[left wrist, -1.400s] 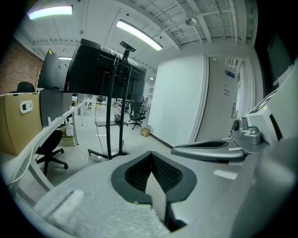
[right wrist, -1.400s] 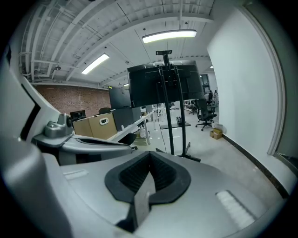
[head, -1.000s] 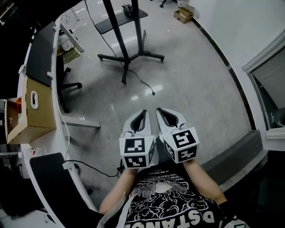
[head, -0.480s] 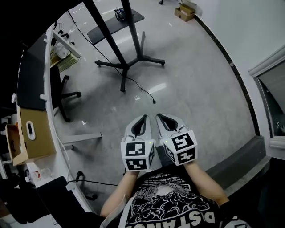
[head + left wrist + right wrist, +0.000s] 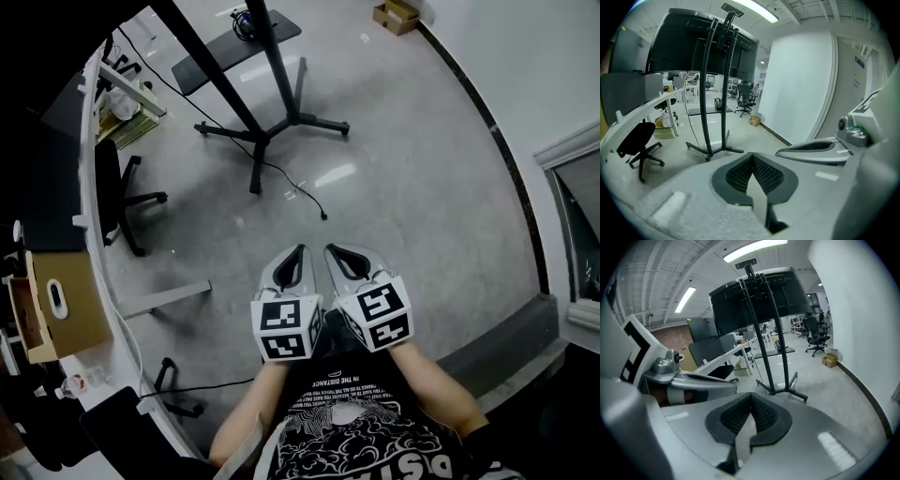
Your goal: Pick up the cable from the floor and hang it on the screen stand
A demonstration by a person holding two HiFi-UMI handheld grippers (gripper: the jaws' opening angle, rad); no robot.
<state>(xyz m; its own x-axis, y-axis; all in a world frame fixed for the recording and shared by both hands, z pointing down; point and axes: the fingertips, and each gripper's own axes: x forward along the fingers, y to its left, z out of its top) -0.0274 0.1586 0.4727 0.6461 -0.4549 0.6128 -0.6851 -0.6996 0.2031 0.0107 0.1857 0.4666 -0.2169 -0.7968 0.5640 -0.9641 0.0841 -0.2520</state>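
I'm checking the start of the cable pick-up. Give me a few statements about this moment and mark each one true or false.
1. The cable lies on the floor. True.
2. The left gripper holds the cable. False: its fingers are shut on nothing.
3. The left gripper and right gripper sit side by side. True.
4. The cable hangs on the screen stand. False: it trails across the floor from the stand's base.
5. The right gripper's fingers stand wide apart. False: they are shut and empty.
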